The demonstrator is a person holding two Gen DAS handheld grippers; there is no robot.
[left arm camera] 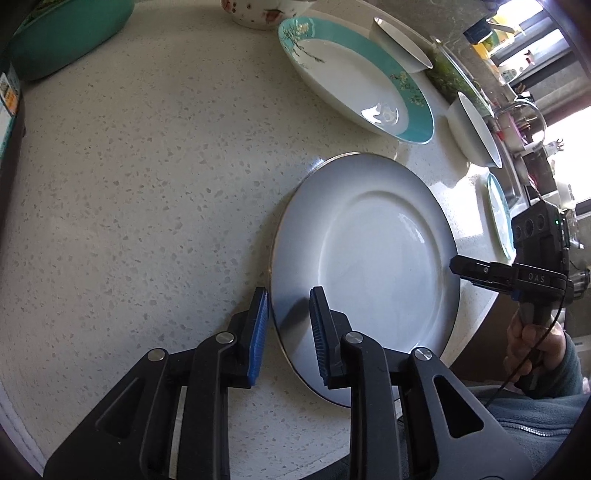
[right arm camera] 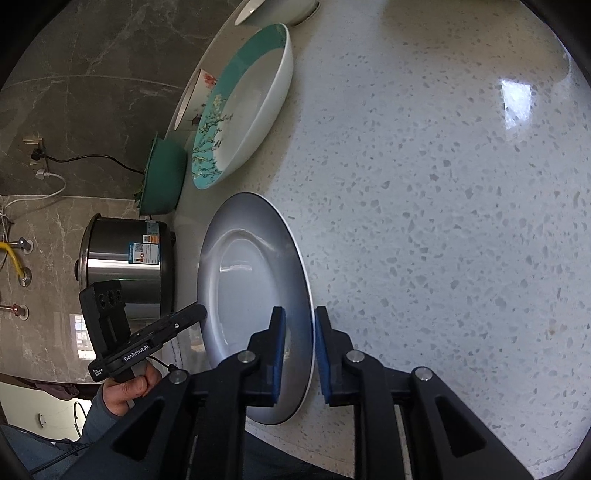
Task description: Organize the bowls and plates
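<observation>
A large grey-white plate [left arm camera: 369, 266] lies on the speckled counter [left arm camera: 147, 184]. My left gripper [left arm camera: 288, 332] is open, its blue pads straddling the plate's near rim with a gap on both sides. My right gripper [right arm camera: 299, 354] is also open, astride the opposite rim of the same plate [right arm camera: 251, 288]. The right gripper also shows at the plate's far edge in the left wrist view [left arm camera: 458, 266]. A teal-rimmed floral plate [left arm camera: 354, 81] lies behind it, seen too in the right wrist view [right arm camera: 243, 107].
White bowls [left arm camera: 472, 129] [left arm camera: 402, 44], a floral bowl [left arm camera: 255, 14] and a green bowl [left arm camera: 66, 33] stand along the back. A steel rice cooker [right arm camera: 125, 258] sits at the counter's left end. A small teal plate [left arm camera: 498, 218] lies near the sink.
</observation>
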